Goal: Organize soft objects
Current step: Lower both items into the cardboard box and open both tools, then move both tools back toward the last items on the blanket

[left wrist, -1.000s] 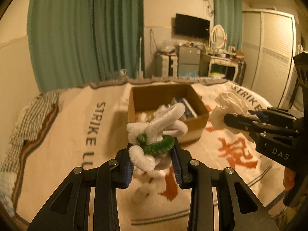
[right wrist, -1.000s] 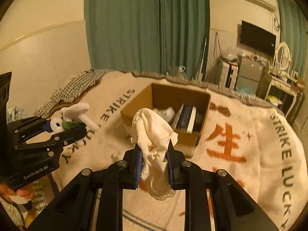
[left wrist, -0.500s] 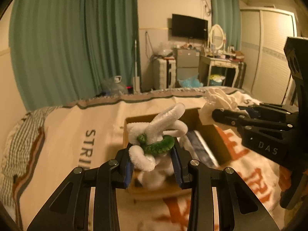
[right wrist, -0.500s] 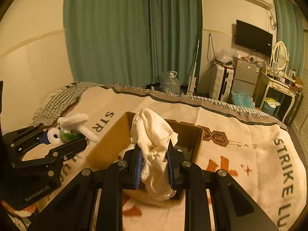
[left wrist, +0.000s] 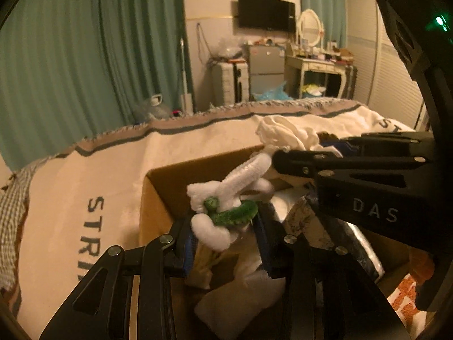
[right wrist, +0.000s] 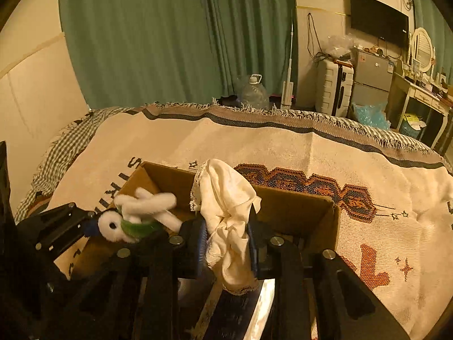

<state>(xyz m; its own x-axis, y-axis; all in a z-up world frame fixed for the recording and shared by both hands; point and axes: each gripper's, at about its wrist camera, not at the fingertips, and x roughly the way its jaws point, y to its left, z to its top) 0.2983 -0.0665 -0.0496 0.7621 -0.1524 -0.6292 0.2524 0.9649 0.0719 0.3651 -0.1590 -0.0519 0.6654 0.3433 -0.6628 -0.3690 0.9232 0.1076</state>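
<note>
Green curtains (right wrist: 175,36) hang behind the bed's lettered blanket (right wrist: 283,147). A wall television (left wrist: 266,12), a white vanity desk (left wrist: 320,65) with an oval mirror (left wrist: 310,24), a pale suitcase (right wrist: 334,87) and what looks like a water jug (right wrist: 254,92) stand beyond.

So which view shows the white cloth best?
The right wrist view: the white cloth hangs between the opening right gripper, over the cardboard box. In the left wrist view only its bunched top shows, behind that gripper.
</note>
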